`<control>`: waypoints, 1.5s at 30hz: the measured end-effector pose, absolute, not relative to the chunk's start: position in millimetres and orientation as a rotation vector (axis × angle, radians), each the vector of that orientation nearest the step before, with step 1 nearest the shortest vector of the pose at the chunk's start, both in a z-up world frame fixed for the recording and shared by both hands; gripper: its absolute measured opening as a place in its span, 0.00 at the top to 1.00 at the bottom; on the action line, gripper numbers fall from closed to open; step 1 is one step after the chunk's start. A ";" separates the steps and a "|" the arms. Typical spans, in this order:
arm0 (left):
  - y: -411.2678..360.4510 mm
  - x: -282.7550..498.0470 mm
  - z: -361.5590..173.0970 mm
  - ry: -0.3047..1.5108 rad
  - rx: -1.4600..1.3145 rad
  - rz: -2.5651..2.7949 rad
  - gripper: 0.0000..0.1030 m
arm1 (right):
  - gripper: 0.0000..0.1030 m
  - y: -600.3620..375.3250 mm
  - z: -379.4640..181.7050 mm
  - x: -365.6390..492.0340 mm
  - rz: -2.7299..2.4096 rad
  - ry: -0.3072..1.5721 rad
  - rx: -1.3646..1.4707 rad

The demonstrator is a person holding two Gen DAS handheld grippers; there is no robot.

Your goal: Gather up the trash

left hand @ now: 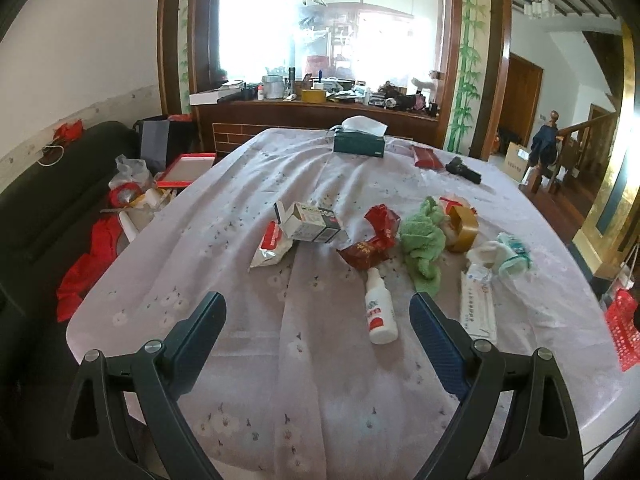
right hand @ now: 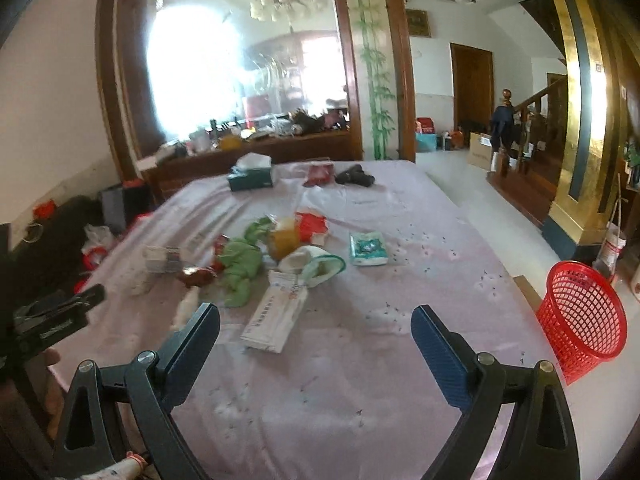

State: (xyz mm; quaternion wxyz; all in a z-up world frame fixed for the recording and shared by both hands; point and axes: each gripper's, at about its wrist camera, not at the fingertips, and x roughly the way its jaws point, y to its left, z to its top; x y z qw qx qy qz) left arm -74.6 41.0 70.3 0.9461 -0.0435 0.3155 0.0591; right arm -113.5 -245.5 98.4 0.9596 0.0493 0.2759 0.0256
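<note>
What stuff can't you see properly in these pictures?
- Red basket: cut off by the left wrist view's edge; its inside is not visible in either view.
- White bottle: blurred and partly behind the right gripper's finger in the right wrist view.
- Printing on the white packet: too blurred to read.

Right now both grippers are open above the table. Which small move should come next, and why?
Probably ease the right gripper forward and down toward the flat white packet. It is open and empty, the packet lies nearest ahead of its fingertips, and the red basket stands on the floor at that side. The left gripper is open too.
</note>
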 end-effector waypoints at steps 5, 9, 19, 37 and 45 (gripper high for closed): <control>41.1 -86.4 77.2 0.632 -0.082 0.131 0.11 | 0.05 -240.5 111.1 -132.0 0.051 0.507 0.092; 32.8 -93.6 77.2 0.627 -0.082 0.137 0.11 | 0.05 -234.2 111.9 -138.9 0.049 0.500 0.072; 25.3 -105.0 83.3 0.612 -0.069 0.123 0.11 | 0.05 -233.9 109.4 -150.9 0.059 0.487 0.074; 17.8 -109.5 86.1 0.610 -0.060 0.109 0.11 | 0.03 -234.1 112.9 -156.1 0.056 0.474 0.081; 14.6 -107.5 86.6 0.618 -0.054 0.104 0.11 | 0.03 -233.4 111.8 -154.1 0.063 0.478 0.087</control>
